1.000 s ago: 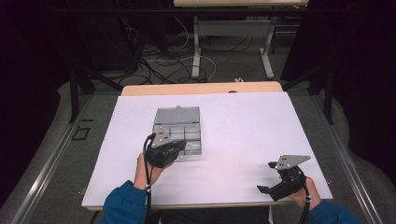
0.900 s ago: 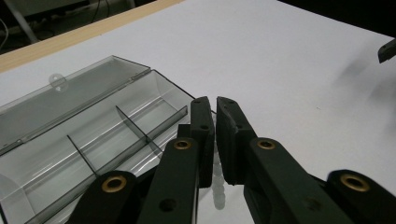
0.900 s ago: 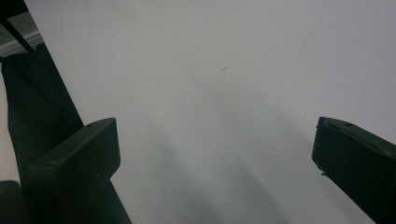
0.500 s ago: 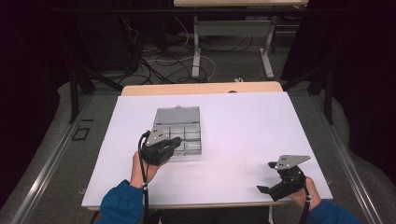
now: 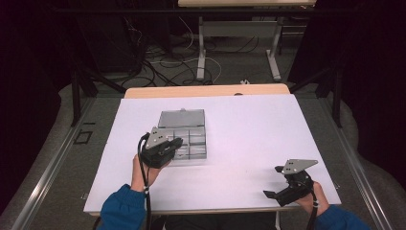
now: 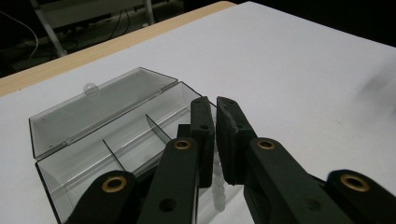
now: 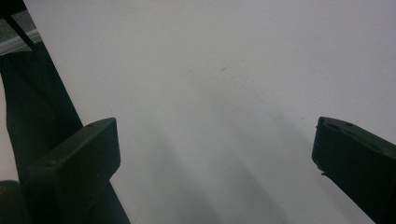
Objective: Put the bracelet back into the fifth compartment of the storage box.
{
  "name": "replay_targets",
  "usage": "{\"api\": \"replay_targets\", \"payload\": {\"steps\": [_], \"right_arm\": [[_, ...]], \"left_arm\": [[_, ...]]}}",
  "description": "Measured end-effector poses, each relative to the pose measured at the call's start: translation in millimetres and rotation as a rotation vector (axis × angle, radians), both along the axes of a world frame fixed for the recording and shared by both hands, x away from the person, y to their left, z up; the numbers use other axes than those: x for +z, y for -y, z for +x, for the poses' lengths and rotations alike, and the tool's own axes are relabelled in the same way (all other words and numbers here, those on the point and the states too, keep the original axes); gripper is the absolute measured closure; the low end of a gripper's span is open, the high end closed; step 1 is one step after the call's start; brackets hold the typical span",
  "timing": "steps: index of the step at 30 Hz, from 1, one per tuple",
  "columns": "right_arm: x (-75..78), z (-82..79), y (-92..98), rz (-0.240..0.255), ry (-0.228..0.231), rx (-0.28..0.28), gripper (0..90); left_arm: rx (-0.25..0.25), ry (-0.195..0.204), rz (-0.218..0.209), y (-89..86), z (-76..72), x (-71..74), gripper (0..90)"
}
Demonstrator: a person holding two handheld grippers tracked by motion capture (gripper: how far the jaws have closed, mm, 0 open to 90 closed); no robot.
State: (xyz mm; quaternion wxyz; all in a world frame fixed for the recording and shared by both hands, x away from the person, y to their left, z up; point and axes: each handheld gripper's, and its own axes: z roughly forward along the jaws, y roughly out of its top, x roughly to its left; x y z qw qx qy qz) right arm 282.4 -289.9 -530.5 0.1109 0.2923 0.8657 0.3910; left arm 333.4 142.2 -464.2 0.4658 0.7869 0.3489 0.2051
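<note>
We are hovering the left gripper (image 6: 215,105), jaws pressed together on nothing, just above the open clear compartment box (image 6: 116,135), probably needing to open before reaching in, while the right gripper (image 7: 215,154) is resting wide open well apart.

Clear compartment box (image 5: 184,136), lid open, mid-table.

No text, label, brand, number or sign can be read anywhere; the box (image 5: 184,136) at about 11 o'clock looks unmarked, though it is small and blurry.
</note>
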Motion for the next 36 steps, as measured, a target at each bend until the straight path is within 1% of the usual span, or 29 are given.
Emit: {"api": "replay_targets", "payload": {"steps": [5, 6, 8, 9, 11, 13, 14, 18, 19, 21, 22, 24, 28, 30, 31, 34, 35, 36], "right_arm": [[-0.6, 0.4, -0.2, 0.008, -0.006, 0.004, 0.7], [0.3, 0.2, 0.3, -0.003, -0.014, 0.006, 0.7], [0.1, 0.2, 0.2, 0.000, -0.018, 0.005, 0.7], [-0.5, 0.3, 0.1, 0.008, -0.006, -0.002, 0.8], [-0.5, 0.2, 0.3, 0.008, -0.006, -0.002, 0.8], [-0.6, 0.3, 0.1, 0.008, -0.007, -0.002, 0.8], [0.1, 0.4, 0.3, -0.001, -0.017, 0.005, 0.8], [-0.4, 0.4, 0.0, -0.002, -0.019, 0.001, 0.8], [-0.4, 0.6, 0.2, -0.003, -0.019, 0.007, 0.8], [-0.5, 0.5, 0.0, -0.004, -0.017, 0.007, 0.8], [-0.4, 1.1, 0.3, -0.006, -0.011, 0.014, 0.8], [-0.2, 0.2, 0.2, -0.005, -0.017, 0.005, 0.8], [-0.5, 0.2, -0.2, -0.002, -0.006, 0.002, 0.8], [-0.3, 1.1, 0.2, -0.007, -0.009, 0.014, 0.8], [-0.4, 0.4, -0.1, -0.005, -0.015, 0.005, 0.8], [-0.5, 0.4, -0.1, -0.006, -0.015, 0.006, 0.8], [-0.5, 0.4, -0.1, -0.006, -0.015, 0.006, 0.8], [-0.5, 0.4, -0.1, -0.006, -0.015, 0.006, 0.8]], "left_arm": [[0.016, 0.013, -0.003, -2.5, 1.3, 1.9, 85.8], [0.016, 0.017, -0.003, -3.4, 1.9, 2.4, 85.8], [0.025, 0.022, -0.004, -4.3, 2.6, 3.1, 85.9], [0.028, 0.025, -0.002, -5.3, 3.1, 3.5, 85.8], [0.039, 0.031, -0.004, -6.2, 4.3, 3.9, 85.9], [0.038, 0.034, -0.003, -7.0, 5.6, 4.3, 85.8], [0.042, 0.037, -0.003, -6.9, 6.3, 4.2, 85.9], [0.048, 0.042, -0.005, -6.1, 8.2, 4.3, 85.8], [0.046, 0.044, -0.003, -6.0, 8.5, 4.3, 85.8], [0.046, 0.053, -0.004, -5.5, 9.8, 3.6, 85.9], [0.044, 0.050, -0.001, -5.4, 10.0, 3.4, 85.8], [0.045, 0.053, 0.001, -4.7, 10.7, 2.7, 85.9], [0.049, 0.056, -0.001, -4.2, 12.4, 1.4, 85.9], [0.054, 0.057, 0.001, -4.3, 13.5, 0.6, 85.8], [0.057, 0.058, 0.001, -4.6, 14.3, 0.1, 85.9], [0.061, 0.060, 0.001, -4.5, 15.2, -1.2, 85.9], [0.059, 0.055, 0.000, -4.5, 15.3, -1.4, 85.9], [0.057, 0.060, -0.001, -4.5, 15.9, -2.0, 85.8]]}}
